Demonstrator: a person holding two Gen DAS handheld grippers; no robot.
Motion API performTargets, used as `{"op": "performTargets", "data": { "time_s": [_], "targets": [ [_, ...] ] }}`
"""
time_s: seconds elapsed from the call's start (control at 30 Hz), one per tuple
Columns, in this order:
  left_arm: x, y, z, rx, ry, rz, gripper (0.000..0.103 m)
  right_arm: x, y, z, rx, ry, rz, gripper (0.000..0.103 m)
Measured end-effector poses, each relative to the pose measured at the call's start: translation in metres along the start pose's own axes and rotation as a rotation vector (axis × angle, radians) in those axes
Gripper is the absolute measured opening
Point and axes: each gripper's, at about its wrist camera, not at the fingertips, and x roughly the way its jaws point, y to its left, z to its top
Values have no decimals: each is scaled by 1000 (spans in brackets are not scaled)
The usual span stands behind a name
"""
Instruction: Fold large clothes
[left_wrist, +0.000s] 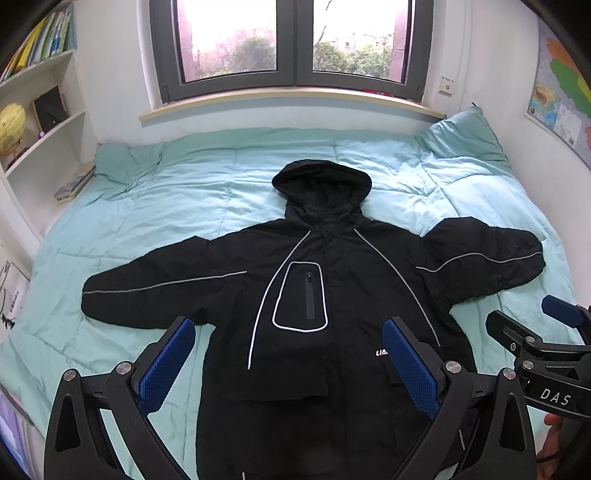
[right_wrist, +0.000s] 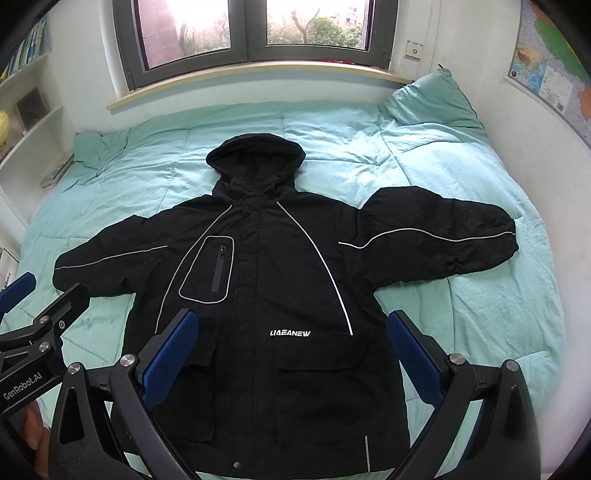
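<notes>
A large black hooded jacket with grey piping lies flat, front up, on a teal quilt, sleeves spread to both sides and hood toward the window. It also shows in the right wrist view. My left gripper is open and empty, held above the jacket's lower left part. My right gripper is open and empty above the jacket's lower middle. The right gripper shows at the right edge of the left wrist view; the left gripper shows at the left edge of the right wrist view.
The teal quilt covers a bed that fills the room below a window. White shelves with books and a yellow globe stand at the left. A teal pillow leans in the far right corner. A map hangs on the right wall.
</notes>
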Motion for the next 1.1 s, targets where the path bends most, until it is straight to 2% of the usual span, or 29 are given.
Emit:
{"op": "performTargets", "data": {
  "time_s": [0.37,0.7,0.93,1.1],
  "targets": [
    [3,28,-7,-47,14,23,101,8,23,1,-32,22,26,102],
    [13,76,-19,-130,34,50,101,28,67,6,-88,55,80,102],
    [44,152,-32,-258,80,89,101,47,108,12,-128,86,113,102],
    [67,222,-33,-388,64,121,101,66,139,20,-159,103,115,102]
  ]
}}
